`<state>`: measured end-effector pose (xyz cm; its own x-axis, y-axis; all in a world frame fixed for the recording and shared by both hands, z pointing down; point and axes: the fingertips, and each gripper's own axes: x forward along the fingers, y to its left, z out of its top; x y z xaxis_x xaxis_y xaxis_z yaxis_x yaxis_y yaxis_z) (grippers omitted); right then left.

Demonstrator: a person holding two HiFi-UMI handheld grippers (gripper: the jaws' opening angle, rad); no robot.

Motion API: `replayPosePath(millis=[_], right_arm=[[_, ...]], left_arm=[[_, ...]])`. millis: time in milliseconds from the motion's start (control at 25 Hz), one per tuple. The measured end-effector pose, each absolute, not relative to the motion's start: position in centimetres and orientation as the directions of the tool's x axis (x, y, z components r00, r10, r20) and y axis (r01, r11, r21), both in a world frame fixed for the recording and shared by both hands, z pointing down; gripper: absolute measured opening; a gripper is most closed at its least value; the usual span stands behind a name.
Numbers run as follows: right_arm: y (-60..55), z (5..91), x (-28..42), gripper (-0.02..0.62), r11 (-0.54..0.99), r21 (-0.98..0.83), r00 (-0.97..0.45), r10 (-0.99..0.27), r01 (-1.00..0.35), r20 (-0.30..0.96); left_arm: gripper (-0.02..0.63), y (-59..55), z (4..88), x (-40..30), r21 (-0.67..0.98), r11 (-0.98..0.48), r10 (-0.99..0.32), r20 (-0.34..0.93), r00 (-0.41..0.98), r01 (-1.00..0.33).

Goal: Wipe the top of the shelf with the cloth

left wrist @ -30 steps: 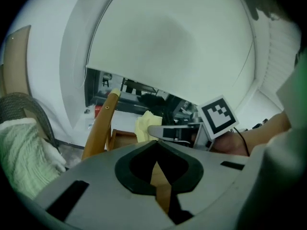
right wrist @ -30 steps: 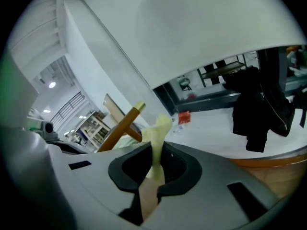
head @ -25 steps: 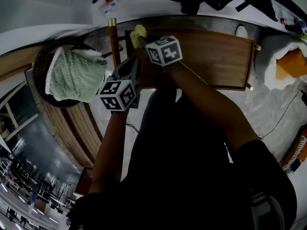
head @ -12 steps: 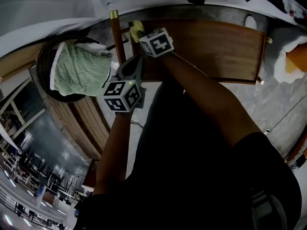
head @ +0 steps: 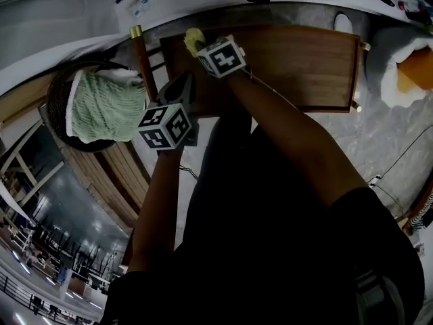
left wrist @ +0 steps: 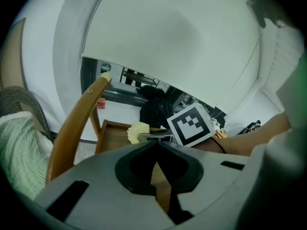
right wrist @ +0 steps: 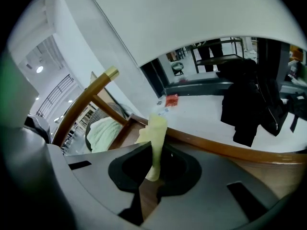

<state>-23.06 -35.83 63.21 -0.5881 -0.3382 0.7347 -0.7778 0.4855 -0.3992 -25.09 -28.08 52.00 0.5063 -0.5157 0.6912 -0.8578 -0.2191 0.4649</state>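
The brown wooden shelf top (head: 298, 66) lies across the upper middle of the head view. A pale yellow cloth (head: 194, 42) rests at its far left corner, and my right gripper (head: 203, 51) is shut on it. In the right gripper view the cloth (right wrist: 154, 143) sticks up from between the closed jaws. My left gripper (head: 181, 90) hangs by the shelf's left front edge, shut with nothing in it. From the left gripper view the cloth (left wrist: 137, 131) and the right gripper's marker cube (left wrist: 192, 124) show ahead.
A wooden post with a brass cap (head: 141, 56) stands left of the shelf. Beside it sits a dark basket (head: 61, 87) holding green knitted fabric (head: 101, 107). White bedding with an orange item (head: 406, 66) lies at the right. Dark clothes (right wrist: 249, 104) rest on the white surface behind.
The view has shifted a little. My right gripper has kept the cloth at the shelf's far left corner. The left gripper has stayed by the front edge.
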Motion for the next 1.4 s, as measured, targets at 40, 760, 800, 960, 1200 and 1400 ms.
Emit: replayPosePath(millis=[40,760,800,960,1200,1400], right_arm=[[-35.7,63.2,-22.0,0.049,0.483,-0.398,-0.584,-0.333,-0.780,0.740],[-34.6,62.9,-4.7,0.049,0.370,-0.368,-0.500,-0.381,-0.853,0.778],[-34.7,62.9,-3.7,0.049,0.360,-0.364,-0.493,-0.389,-0.859,0.778],[-34.4,62.7,0.9,0.049,0.332,-0.354,-0.471,-0.410,-0.875,0.781],[-33.8,62.4,10.0,0.049,0.275,-0.330,-0.421,-0.416,-0.903,0.806],[-33.4,62.2,17.2,0.049,0.233,-0.271,-0.348,-0.417,-0.934,0.840]], left_arm=[[0.011,-28.2,52.0,-24.3,0.469,-0.224,-0.512,0.689,0.512,-0.854],[0.011,-28.7,52.3,-9.4,0.490,-0.330,-0.429,0.684,0.590,-0.807],[0.011,-28.6,52.3,-8.6,0.491,-0.336,-0.423,0.683,0.595,-0.803],[0.011,-28.3,52.2,-5.4,0.492,-0.356,-0.411,0.681,0.606,-0.795],[0.011,-27.8,51.6,-1.6,0.496,-0.374,-0.407,0.672,0.619,-0.784],[0.011,-27.2,51.4,0.0,0.496,-0.372,-0.404,0.675,0.618,-0.785]])
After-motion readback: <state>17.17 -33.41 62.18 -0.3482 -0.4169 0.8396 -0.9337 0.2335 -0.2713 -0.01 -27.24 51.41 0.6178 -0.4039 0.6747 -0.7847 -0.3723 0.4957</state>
